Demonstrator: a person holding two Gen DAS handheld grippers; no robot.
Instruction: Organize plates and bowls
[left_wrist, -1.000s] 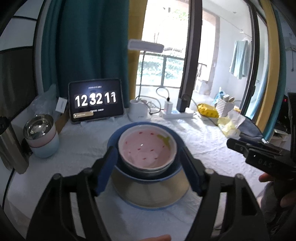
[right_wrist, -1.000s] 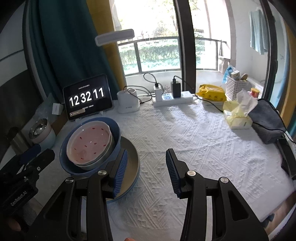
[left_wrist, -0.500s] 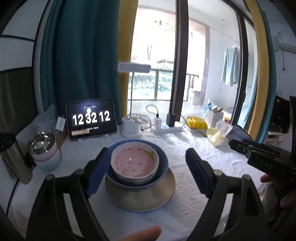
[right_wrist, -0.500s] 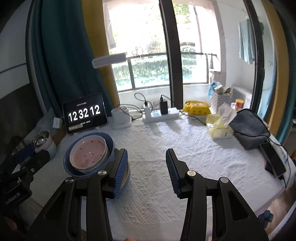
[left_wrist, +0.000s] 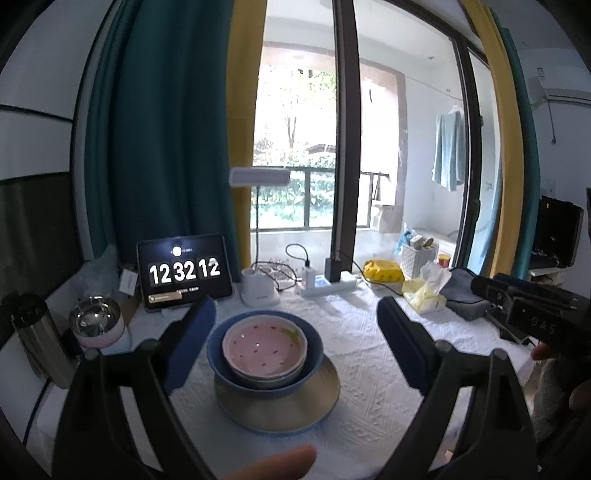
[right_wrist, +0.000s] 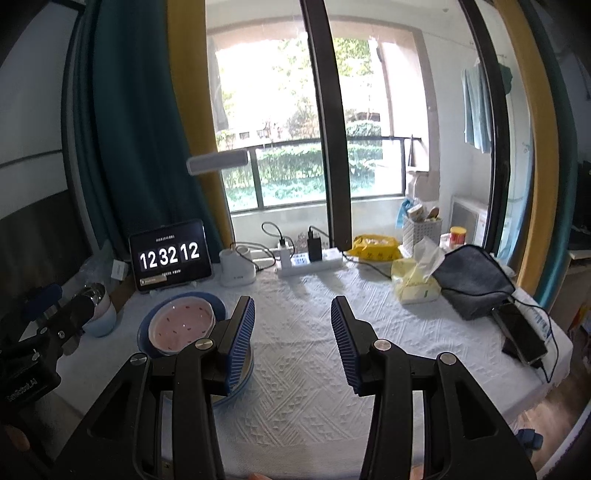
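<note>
A pink bowl with red specks (left_wrist: 265, 345) sits nested in a blue bowl (left_wrist: 314, 354), which sits on a tan plate with a blue rim (left_wrist: 321, 398) on the white tablecloth. The stack also shows at the left of the right wrist view (right_wrist: 181, 325). My left gripper (left_wrist: 295, 343) is open and empty, raised above and in front of the stack. My right gripper (right_wrist: 291, 332) is open and empty, to the right of the stack, over bare cloth.
A tablet clock (left_wrist: 184, 275) stands behind the stack. A steel-lined pink and blue cup (left_wrist: 96, 325) and a metal flask (left_wrist: 35, 339) sit at the left. A lamp base (left_wrist: 258, 291), power strip (left_wrist: 328, 284), tissue pack (right_wrist: 415, 280), grey pouch (right_wrist: 472, 280) and phone (right_wrist: 522, 332) lie around.
Both grippers have pulled back and risen away from the table, so the bowl stack looks smaller and farther. Both stay open. The stack has not moved.
</note>
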